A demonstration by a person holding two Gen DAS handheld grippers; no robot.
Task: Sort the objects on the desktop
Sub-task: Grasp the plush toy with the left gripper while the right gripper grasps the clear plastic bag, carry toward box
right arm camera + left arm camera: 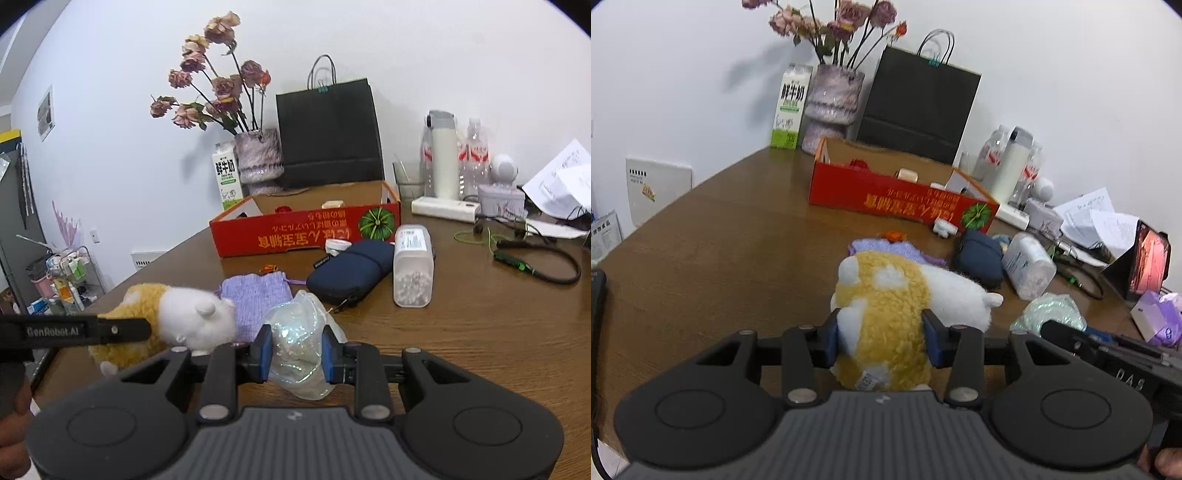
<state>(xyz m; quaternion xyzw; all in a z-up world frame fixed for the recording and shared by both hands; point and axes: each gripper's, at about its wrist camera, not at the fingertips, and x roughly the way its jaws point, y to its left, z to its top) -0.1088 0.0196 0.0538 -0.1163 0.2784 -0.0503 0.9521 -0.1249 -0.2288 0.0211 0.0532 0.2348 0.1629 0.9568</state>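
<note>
The fluffy yellow-and-white plush hamster (886, 314) sits pinched in the left gripper (882, 338) near the desk's (720, 240) front edge. The right gripper (297, 350) is clamped on a crumpled clear plastic bag (301, 343). The slippery bag might slide free. Beyond, the purple knitted pouch (255, 291) and navy zip case (351, 269) crowd the way to the far red cardboard box (295, 236); open room lies left.

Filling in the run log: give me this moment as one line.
left gripper: shut on plush toy | right gripper: shut on clear plastic bag | red box: behind, open-topped | both items near table front
</note>
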